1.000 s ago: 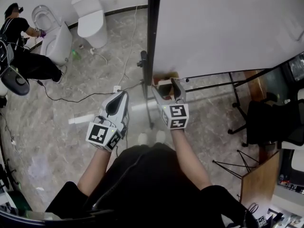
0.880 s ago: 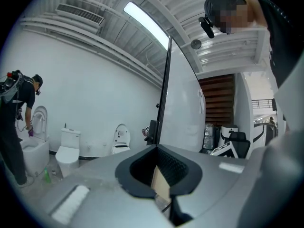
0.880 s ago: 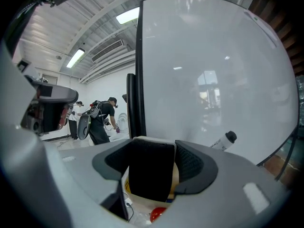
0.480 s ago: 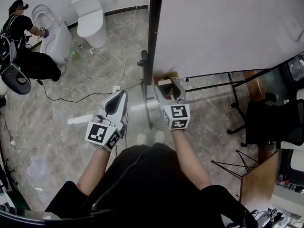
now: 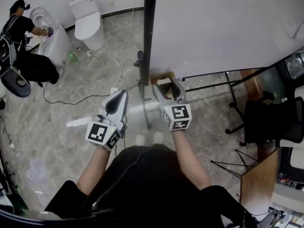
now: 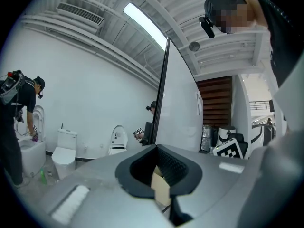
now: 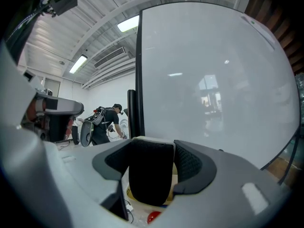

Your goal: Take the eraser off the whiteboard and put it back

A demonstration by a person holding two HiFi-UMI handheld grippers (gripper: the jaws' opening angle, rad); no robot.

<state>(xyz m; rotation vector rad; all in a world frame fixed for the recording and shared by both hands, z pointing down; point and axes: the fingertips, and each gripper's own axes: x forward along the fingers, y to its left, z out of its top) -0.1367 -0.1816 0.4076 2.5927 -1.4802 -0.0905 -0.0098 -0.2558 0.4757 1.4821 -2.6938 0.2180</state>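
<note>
— Anything legible here?
— Nothing; the whiteboard (image 5: 223, 23) carries no writing; the left gripper (image 5: 119, 95) and the right gripper (image 5: 166, 82) bear only black-and-white square marker patterns, no letters or digits.

Black eraser (image 7: 149, 175), white whiteboard (image 7: 213, 89), grey marbled floor (image 5: 85, 80)

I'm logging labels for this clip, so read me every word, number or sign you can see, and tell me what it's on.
No readable text anywhere.
The whiteboard is blank.
The marker cubes show only black-and-white square patterns, no letters or numbers.
</note>
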